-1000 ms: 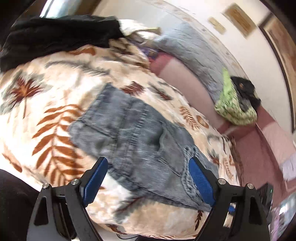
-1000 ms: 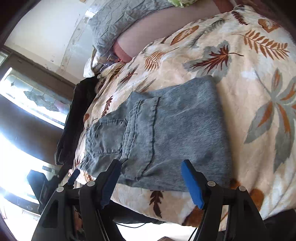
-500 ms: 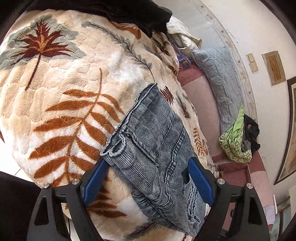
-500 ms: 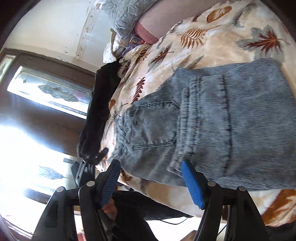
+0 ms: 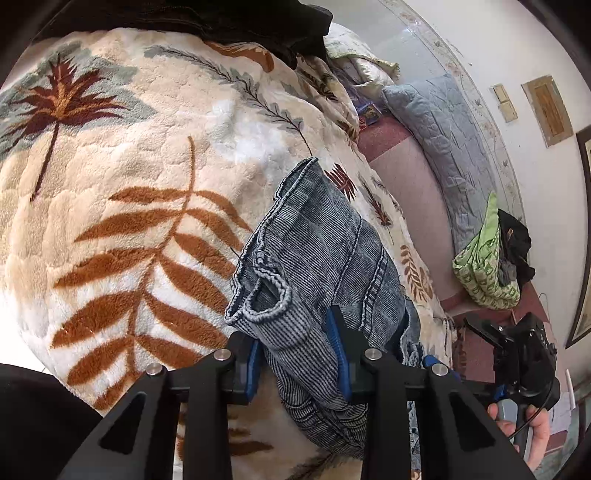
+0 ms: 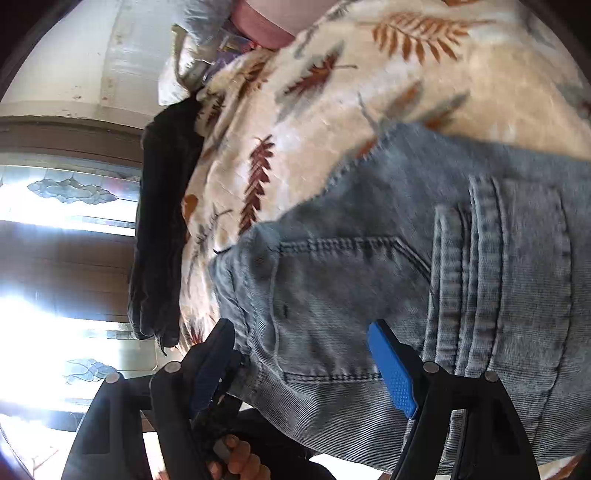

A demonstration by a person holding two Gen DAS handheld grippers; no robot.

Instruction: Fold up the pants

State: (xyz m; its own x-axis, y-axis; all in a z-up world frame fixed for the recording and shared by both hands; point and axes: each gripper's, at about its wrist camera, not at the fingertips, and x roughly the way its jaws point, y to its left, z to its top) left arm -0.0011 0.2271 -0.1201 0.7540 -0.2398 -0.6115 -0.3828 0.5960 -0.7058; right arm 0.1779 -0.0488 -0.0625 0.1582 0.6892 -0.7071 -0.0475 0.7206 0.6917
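Note:
Folded grey-blue denim pants (image 5: 332, 258) lie on a cream blanket with a leaf print (image 5: 122, 192). In the left wrist view my left gripper (image 5: 297, 354) is shut on the near edge of the folded pants, by the leg hems, with the denim bunched between the blue pads. In the right wrist view the pants (image 6: 424, 280) show a back pocket. My right gripper (image 6: 306, 365) is open, its jaws straddling the pocket end at the blanket's edge. The right gripper also shows in the left wrist view (image 5: 517, 354), held by a hand.
A black garment (image 5: 207, 18) lies at the blanket's far end, also seen in the right wrist view (image 6: 162, 221). A grey quilted pillow (image 5: 443, 136) and a green cloth pile (image 5: 487, 262) sit on the pink sheet beyond. A bright window (image 6: 48, 295) is at the left.
My left gripper has closed onto the hem-side edge of the pants. My right gripper has moved closer over the pocket end and stays open.

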